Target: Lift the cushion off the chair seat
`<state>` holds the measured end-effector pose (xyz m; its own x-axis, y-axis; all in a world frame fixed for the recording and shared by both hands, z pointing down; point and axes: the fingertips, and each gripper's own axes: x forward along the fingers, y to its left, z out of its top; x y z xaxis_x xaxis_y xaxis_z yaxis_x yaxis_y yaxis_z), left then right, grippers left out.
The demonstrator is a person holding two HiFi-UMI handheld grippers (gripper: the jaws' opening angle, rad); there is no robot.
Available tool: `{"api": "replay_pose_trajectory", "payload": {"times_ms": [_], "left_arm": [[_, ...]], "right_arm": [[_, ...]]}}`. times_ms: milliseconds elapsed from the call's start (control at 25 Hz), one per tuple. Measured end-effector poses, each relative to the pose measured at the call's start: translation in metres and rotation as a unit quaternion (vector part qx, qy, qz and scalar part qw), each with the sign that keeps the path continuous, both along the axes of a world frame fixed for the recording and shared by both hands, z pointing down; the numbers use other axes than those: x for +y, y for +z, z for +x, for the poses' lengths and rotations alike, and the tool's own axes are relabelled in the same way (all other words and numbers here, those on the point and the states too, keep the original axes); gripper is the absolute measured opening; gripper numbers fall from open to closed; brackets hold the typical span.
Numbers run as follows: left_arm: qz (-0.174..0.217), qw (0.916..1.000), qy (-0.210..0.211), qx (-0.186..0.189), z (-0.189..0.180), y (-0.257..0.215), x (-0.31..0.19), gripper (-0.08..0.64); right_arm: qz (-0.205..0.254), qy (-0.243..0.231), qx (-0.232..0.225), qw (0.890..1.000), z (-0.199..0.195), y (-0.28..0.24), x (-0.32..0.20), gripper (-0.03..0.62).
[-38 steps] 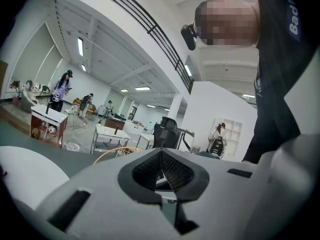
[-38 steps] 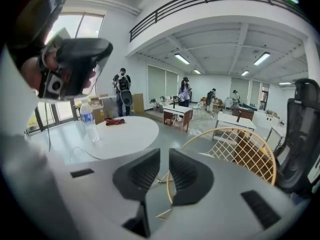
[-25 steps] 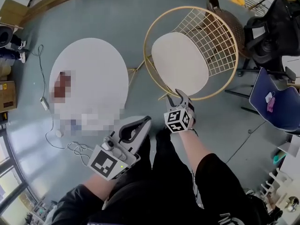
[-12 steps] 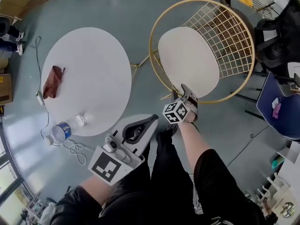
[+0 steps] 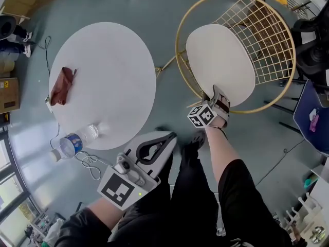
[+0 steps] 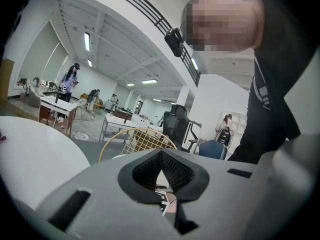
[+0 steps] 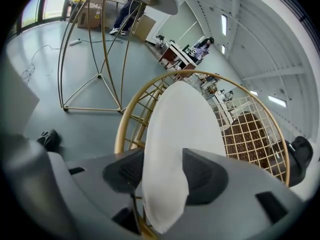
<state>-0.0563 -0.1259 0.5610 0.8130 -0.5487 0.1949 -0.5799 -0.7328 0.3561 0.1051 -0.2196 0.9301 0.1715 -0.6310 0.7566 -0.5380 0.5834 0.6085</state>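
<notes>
The cushion (image 5: 218, 55) is a white oval pad lying on the seat of a gold wire chair (image 5: 179, 60). My right gripper (image 5: 221, 95) is at the cushion's near edge, pointing down at it. In the right gripper view the cushion's edge (image 7: 180, 124) lies between the spread jaws of the right gripper (image 7: 160, 176), whose dark pads flank it without a clear squeeze. My left gripper (image 5: 169, 136) hangs low by the person's legs, away from the chair, with its jaws together on nothing. The left gripper (image 6: 162, 171) faces the chair's wire back (image 6: 142, 140) from a distance.
A round white table (image 5: 103, 81) stands left of the chair, with a red-brown cloth (image 5: 61, 85) on it and a water bottle (image 5: 74, 142) at its near rim. A cable (image 5: 90, 163) lies on the grey floor. A black office chair (image 5: 313, 50) and a blue chair (image 5: 313, 117) stand at the right.
My right gripper has come forward and down from short of the chair rim onto the cushion's near edge, tilting downward. The left gripper has sunk a little.
</notes>
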Motion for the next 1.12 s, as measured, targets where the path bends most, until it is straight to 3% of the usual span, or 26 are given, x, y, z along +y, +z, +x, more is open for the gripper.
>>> {"api": "replay_pose_trajectory", "payload": {"times_ms": [200, 280, 400, 1120], "left_arm": [[-0.004, 1.0, 0.002, 0.0, -0.003, -0.002, 0.003, 0.014], [-0.003, 1.0, 0.001, 0.003, -0.004, -0.008, 0.004, 0.014], [-0.003, 1.0, 0.003, 0.006, -0.003, -0.021, 0.005, 0.014], [0.035, 0.9987, 0.016, 0.033, 0.024, -0.123, 0.007, 0.014]], "right_arm": [[-0.007, -0.003, 0.027, 1.0, 0.0, -0.001, -0.003, 0.195], [-0.002, -0.006, 0.026, 1.0, -0.003, -0.013, 0.0, 0.126], [0.0, -0.01, 0.019, 1.0, -0.004, -0.036, 0.002, 0.09], [0.064, -0.017, -0.026, 0.997, 0.032, -0.237, -0.03, 0.052]]}}
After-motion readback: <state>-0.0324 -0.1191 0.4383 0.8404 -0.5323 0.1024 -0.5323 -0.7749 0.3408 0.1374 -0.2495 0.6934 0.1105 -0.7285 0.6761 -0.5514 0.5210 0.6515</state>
